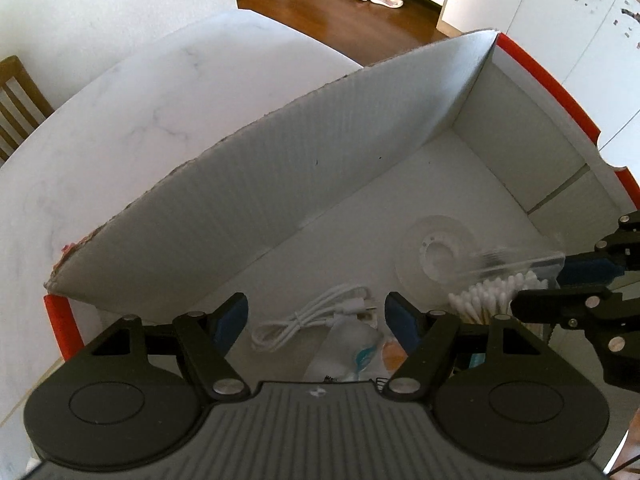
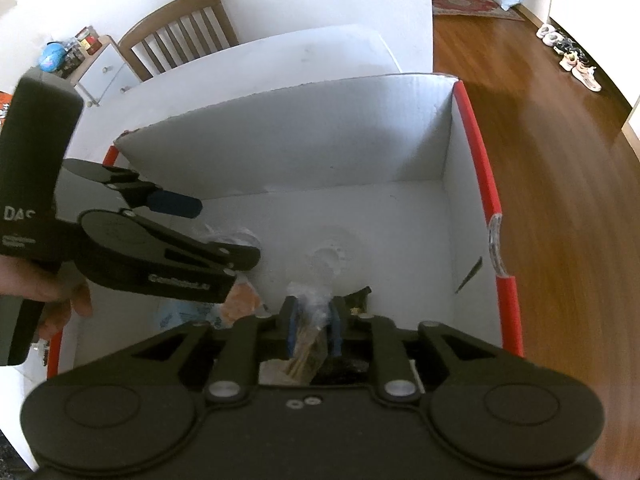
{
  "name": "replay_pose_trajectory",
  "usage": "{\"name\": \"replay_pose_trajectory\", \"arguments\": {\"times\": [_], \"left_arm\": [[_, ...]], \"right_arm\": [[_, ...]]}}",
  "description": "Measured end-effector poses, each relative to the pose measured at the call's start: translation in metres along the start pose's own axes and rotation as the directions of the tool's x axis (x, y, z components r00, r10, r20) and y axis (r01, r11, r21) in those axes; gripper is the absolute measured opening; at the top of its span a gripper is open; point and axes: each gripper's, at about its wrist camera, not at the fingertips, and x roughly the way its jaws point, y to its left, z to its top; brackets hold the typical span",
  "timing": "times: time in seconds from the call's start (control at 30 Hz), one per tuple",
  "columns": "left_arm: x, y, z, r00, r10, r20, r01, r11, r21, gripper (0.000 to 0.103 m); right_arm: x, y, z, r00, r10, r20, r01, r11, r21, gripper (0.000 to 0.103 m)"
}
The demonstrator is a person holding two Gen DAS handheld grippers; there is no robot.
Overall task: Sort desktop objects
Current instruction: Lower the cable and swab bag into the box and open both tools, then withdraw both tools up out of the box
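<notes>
A white cardboard box with red edges (image 1: 532,72) stands on a white marble table (image 1: 120,112); it also shows in the right wrist view (image 2: 472,152). Inside lie a coiled white cable (image 1: 316,316), a clear tape roll (image 1: 436,252) and a white plastic packet (image 1: 352,352). My left gripper (image 1: 316,320) is open and empty above the cable. My right gripper (image 2: 314,324) is shut on a clear bag of cotton swabs (image 2: 308,344) and holds it inside the box; the bag also shows in the left wrist view (image 1: 492,296).
The box's tall far wall (image 1: 280,184) rises between the grippers and the table. A wooden chair (image 2: 180,32) stands behind the table. Wooden floor with shoes (image 2: 568,56) lies to the right. A small cabinet with jars (image 2: 92,60) is at the back left.
</notes>
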Motion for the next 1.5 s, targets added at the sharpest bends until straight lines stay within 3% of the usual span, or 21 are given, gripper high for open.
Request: {"name": "replay_pose_trajectory", "arguments": {"times": [0.27,0.33,0.93,1.07,1.23,1.27,1.43,1.5], "left_arm": [[-0.008,-0.004,0.000,1.000,-0.007,0.025,0.007,1.000,-0.005,0.081],[-0.012,-0.002,0.000,0.999,-0.007,0.034,0.007,1.000,-0.008,0.081],[-0.052,-0.002,-0.020,0.993,-0.008,0.116,0.011,1.000,-0.027,0.081],[-0.066,-0.009,-0.030,0.990,-0.015,0.138,0.019,1.000,-0.023,0.084],[-0.081,-0.011,-0.036,0.986,-0.034,0.164,0.038,0.999,-0.021,0.084],[-0.085,-0.012,-0.038,0.984,-0.039,0.171,0.043,0.999,-0.022,0.084],[-0.095,-0.012,-0.048,0.977,-0.056,0.203,0.063,0.998,-0.027,0.099],[-0.101,-0.012,-0.053,0.974,-0.068,0.218,0.077,0.996,-0.033,0.100]], "right_arm": [[-0.011,-0.002,-0.001,0.999,-0.040,0.011,0.041,0.999,-0.021,0.026],[-0.012,-0.002,-0.003,0.999,-0.034,0.020,0.035,0.999,-0.029,0.036],[-0.045,0.011,-0.018,0.998,0.004,0.063,0.002,0.996,-0.093,0.037],[-0.052,0.015,-0.021,0.996,0.008,0.083,0.001,0.994,-0.112,0.053],[-0.056,0.021,-0.024,0.996,0.011,0.094,0.002,0.991,-0.130,0.055],[-0.058,0.022,-0.025,0.995,0.013,0.098,0.000,0.991,-0.132,0.060],[-0.066,0.026,-0.033,0.993,0.018,0.120,-0.001,0.990,-0.143,0.067],[-0.069,0.027,-0.036,0.992,0.022,0.125,-0.003,0.989,-0.145,0.068]]}}
